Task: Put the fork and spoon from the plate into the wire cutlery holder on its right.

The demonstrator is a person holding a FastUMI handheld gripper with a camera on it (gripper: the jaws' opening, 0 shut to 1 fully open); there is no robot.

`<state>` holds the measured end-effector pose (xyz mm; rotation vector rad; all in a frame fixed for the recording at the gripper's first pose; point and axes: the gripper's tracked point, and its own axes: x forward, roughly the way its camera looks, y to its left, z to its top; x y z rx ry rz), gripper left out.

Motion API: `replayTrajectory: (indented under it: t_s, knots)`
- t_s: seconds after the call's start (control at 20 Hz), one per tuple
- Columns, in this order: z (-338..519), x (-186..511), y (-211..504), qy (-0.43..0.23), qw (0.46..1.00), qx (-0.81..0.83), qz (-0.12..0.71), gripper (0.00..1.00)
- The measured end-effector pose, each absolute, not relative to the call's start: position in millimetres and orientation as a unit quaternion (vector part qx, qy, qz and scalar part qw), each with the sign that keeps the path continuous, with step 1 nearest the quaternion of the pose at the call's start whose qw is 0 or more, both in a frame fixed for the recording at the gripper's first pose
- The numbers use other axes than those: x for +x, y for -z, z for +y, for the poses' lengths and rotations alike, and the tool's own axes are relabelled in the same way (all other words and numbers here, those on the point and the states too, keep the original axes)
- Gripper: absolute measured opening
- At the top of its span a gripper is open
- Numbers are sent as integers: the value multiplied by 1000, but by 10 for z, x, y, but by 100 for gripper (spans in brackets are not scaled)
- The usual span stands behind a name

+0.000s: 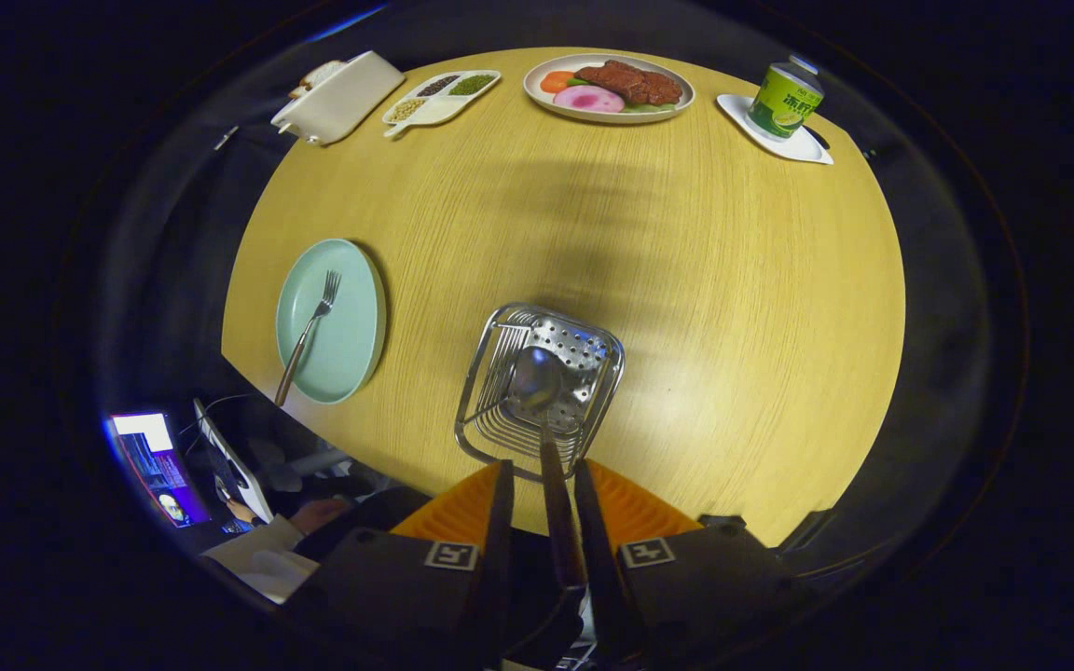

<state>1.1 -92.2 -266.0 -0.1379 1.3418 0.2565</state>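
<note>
A wire cutlery holder (500,373) with a perforated metal base stands on the wooden table just ahead of my fingers. The spoon (537,382) has its bowl down inside the holder, and its dark handle runs back between my fingers. My gripper (543,475) hangs above the holder's near rim. The fingers stand wider apart than the handle, with a gap on the left side and the right finger close against it. The fork (309,335) lies on a pale green plate (351,335) left of the holder, tines pointing away.
Along the table's far edge sit a white box (341,93), a divided dish of beans (439,96), a plate of food (608,87) and a green can on a white coaster (782,101). A person's sleeve (257,550) and a screen (155,461) lie below the plate.
</note>
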Motion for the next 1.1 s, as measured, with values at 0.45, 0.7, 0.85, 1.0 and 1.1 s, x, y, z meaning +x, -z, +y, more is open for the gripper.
replayTrajectory:
  t_s: [0.45,0.7,0.85,1.0,1.1]
  knots:
    - [-641,143,2135,-112,846,-44,520,99]
    - [-265,44,2107,-125,855,-49,501,99]
    - [26,65,2054,-129,862,-30,489,100]
    - [344,163,1953,-125,879,-8,460,100]
    - [568,177,1932,-123,887,10,445,99]
